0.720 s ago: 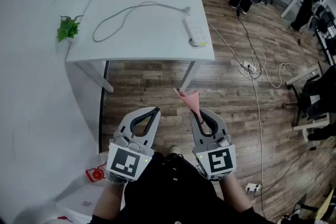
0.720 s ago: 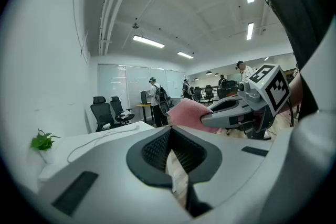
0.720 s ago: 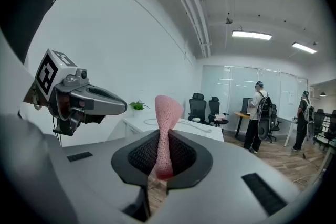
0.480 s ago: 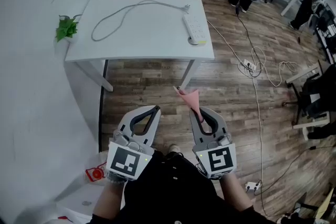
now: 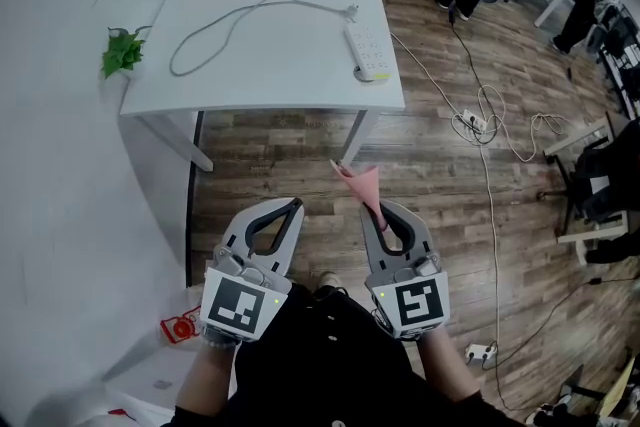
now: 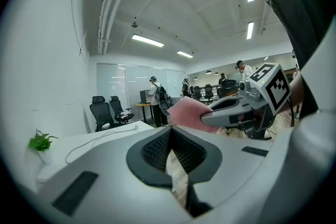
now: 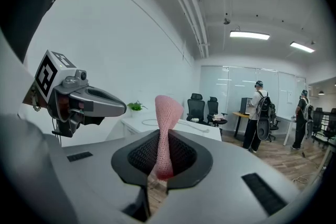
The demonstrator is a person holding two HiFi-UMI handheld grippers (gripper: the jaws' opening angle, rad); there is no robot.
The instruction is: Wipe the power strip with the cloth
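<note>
Right claw (image 5: 374, 209) is clamped on the pink cloth (image 5: 361, 183), which stands up out of its closed jaws as a twisted peak. The left claw (image 5: 294, 206) has its jaws brought together on nothing, and its own view shows only floor through the hollow behind the tips. I read both as hanging over the wooden floor (image 5: 300, 165), short of the table's near edge and well apart from it, so no wiping has begun. The white table (image 5: 280, 75) lies ahead of me with its long side across my view. On it a pale cord (image 5: 215, 30) loops over the table's middle and runs towards the far right corner. The power strip (image 5: 367, 50) lies at the table's right end, just inside the right edge. Its long axis runs roughly along that edge, from close to the near right corner away towards the far side. A small green plant (image 5: 118, 53) sits just off the table's left edge. What matters for the next move, as I judge it, is that the strip lies forward and a little right of the table's centre, almost straight ahead of the right claw. That makes the cloth-bearing hand the nearer one. I would carry it forward over the near right corner and bring the cloth down on the strip's near end. I would then stroke along its length, not across it, with the left claw free to steady the strip if it slides.
</note>
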